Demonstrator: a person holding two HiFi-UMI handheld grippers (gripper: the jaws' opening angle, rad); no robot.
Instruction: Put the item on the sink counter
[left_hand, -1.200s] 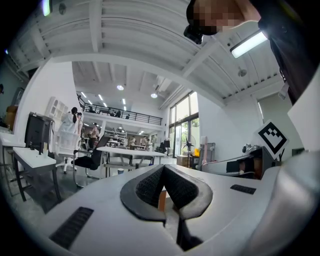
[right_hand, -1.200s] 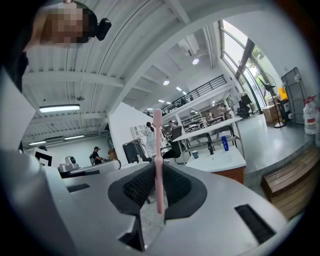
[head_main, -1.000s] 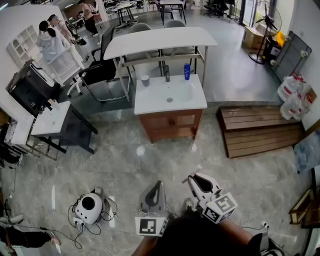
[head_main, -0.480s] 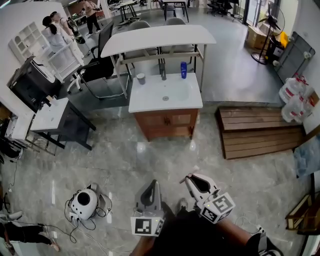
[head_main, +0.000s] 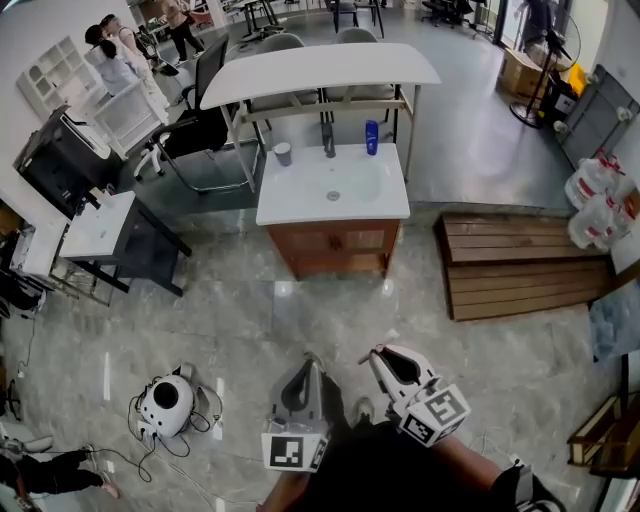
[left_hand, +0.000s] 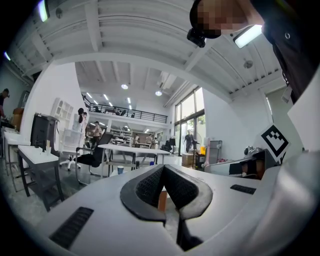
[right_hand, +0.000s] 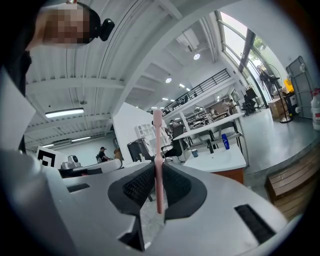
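Note:
The white sink counter on a wooden cabinet stands far ahead across the floor, with a grey cup, a faucet and a blue bottle at its back edge. Both grippers hover low near my body, well short of it. My right gripper is shut on a thin pink stick that stands upright between the pads; the sink counter lies to its right in that view. My left gripper is shut with nothing held.
A white table with chairs stands behind the sink. A wooden pallet lies to the right, water jugs beyond it. A white round device with cables sits on the floor at left. A dark desk and people are far left.
The view has shifted slightly, so the sink counter sits a little left and higher. Both grippers keep the same pose and the same hold.

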